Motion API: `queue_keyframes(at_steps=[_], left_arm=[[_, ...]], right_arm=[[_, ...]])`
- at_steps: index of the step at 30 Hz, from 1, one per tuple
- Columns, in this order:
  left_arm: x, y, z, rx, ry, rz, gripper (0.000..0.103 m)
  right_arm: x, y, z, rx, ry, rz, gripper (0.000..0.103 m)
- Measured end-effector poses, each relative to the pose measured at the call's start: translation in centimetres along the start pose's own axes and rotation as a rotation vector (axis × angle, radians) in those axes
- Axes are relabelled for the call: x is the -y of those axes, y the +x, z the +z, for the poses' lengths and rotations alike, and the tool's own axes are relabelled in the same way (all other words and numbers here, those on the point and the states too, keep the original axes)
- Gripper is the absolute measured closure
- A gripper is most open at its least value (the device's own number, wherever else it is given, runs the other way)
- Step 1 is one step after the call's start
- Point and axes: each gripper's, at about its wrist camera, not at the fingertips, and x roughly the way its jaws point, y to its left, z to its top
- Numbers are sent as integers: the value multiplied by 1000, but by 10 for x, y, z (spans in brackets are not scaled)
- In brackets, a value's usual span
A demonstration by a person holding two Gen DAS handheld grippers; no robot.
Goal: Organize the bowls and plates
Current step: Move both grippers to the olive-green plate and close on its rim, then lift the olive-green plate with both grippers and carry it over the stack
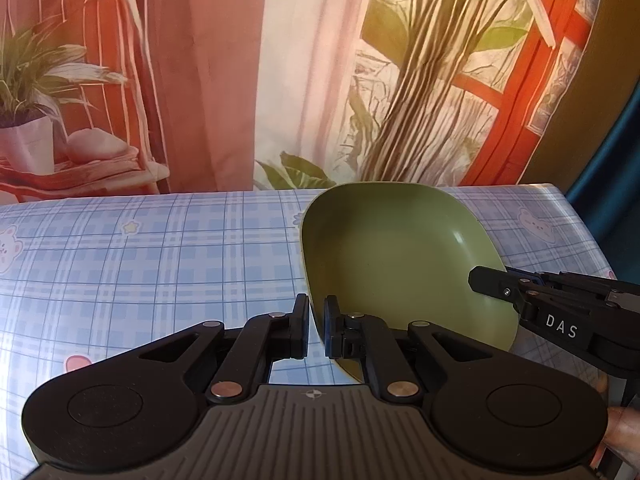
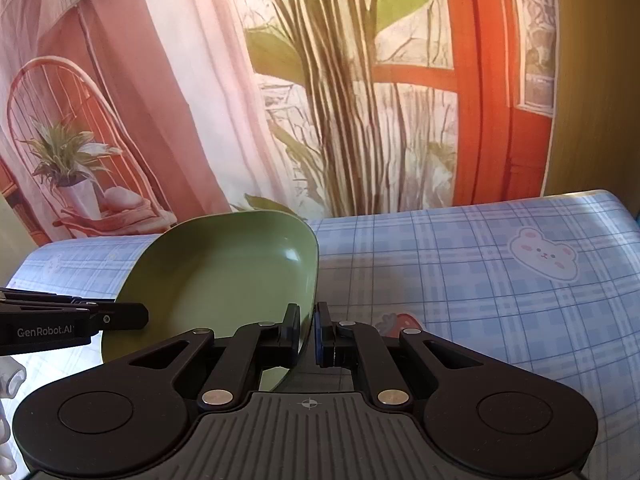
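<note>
A square green dish [image 1: 400, 256] is held up off the blue checked tablecloth [image 1: 160, 248], tilted so its hollow faces the cameras, with a gripper pinching each side rim. The left gripper [image 1: 316, 328] has its jaws nearly closed on the dish's left rim, one finger outside and one inside the wall; the right gripper [image 2: 307, 334] grips the opposite rim in the same way, jaws narrowed to a thin gap with the edge between them. In the left wrist view the right tongs reach in from the far right and bite the rim there. The chief risk, as I judge it, is that both holds are thin edge pinches on a smooth glazed wall: if the two hands drift apart or twist unevenly, one rim may slide out and the dish swing from the other grip, then drop onto the table. Squeezing harder to compensate could chip the rim. No other plates or bowls show, so the stacking spot cannot be told.
</note>
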Motion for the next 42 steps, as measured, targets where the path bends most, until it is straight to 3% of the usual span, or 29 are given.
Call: queue_keyframes(at_steps=[9, 18, 29, 42], left_arm=[[17, -72, -31, 14, 16, -14, 94], [33, -123, -77, -1, 55, -36, 92], [37, -139, -121, -80, 147, -46, 90], [31, -126, -135, -141, 188, -35, 90]], right_arm=[[-18, -74, -13, 45, -22, 21, 96], [-28, -140, -55, 59, -15, 32, 96], [-35, -166, -108, 21, 8, 29, 96], [-42, -161, -132, -22, -5, 9, 96]])
